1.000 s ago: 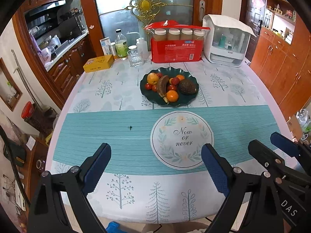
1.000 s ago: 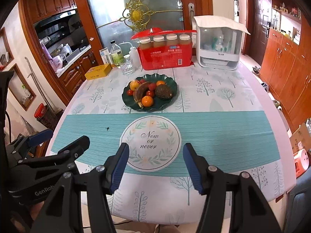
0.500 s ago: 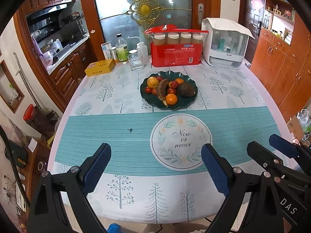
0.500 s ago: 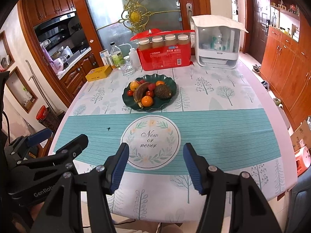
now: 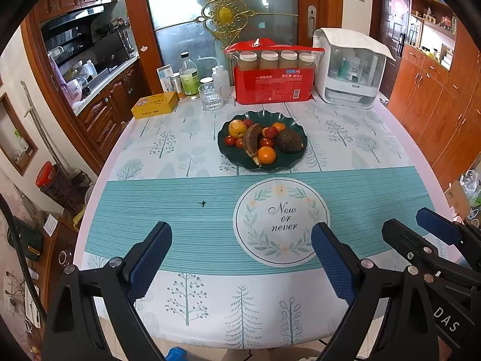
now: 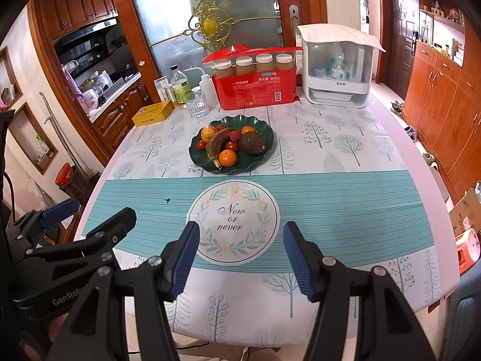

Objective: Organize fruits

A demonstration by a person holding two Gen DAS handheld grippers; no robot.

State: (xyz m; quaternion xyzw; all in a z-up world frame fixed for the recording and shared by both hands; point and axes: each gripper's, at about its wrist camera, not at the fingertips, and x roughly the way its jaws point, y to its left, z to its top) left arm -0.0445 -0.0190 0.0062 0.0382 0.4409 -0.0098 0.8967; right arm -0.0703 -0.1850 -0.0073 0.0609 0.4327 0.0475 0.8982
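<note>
Currently all the fruit sits heaped on the dark green plate [image 5: 293, 162] at the middle of the table, both grippers empty at its near edge.

Left gripper [image 5: 240, 258] and right gripper [image 6: 240, 255] stand wide apart in the jaws, holding nothing. The plate lies straight ahead beyond the round mat [image 6: 233, 221], slightly nearer the right gripper's line. The banana [image 5: 252, 141] runs near-to-far, so jaws would span it crosswise. Heaped fruit fits sorting pending or finished.
</note>
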